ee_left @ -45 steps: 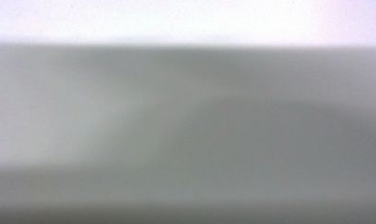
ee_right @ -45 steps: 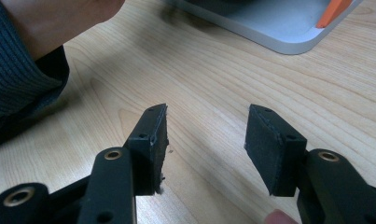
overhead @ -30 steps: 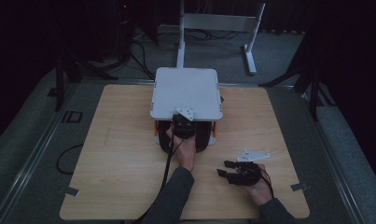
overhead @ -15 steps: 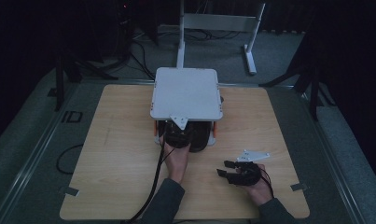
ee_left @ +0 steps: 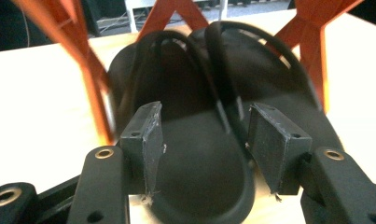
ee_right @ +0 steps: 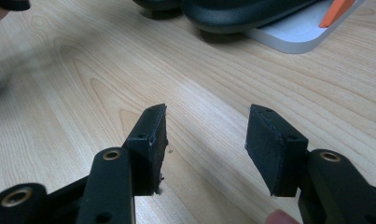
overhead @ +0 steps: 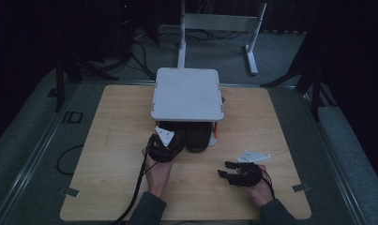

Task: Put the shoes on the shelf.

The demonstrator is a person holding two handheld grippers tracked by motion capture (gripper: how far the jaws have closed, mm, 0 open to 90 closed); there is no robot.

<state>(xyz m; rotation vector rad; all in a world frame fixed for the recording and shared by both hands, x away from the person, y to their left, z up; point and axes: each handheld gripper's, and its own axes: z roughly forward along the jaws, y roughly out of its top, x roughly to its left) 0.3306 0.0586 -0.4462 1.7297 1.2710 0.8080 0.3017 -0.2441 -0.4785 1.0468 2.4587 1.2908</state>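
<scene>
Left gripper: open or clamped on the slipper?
Open. In its own view the left gripper has its pads apart on either side of the black slipper, with gaps showing; the jaws have just been opening.

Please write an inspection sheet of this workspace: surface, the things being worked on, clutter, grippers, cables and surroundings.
Surface: light wooden table top, bare around the work.
Job's things: two black slippers, side by side under a small white rack with orange legs; heels stick out toward the person.
Clutter: nothing seen.
Grippers: left gripper has just been opening; its pads stand either side of one slipper's heel without pressing. Right gripper is open, nothing between the jaws, over bare wood.
Cables: a black cable trails from the left gripper off the near edge; more cables on the floor behind.
Surroundings: dark room, grey floor, white stand beyond the table.
</scene>
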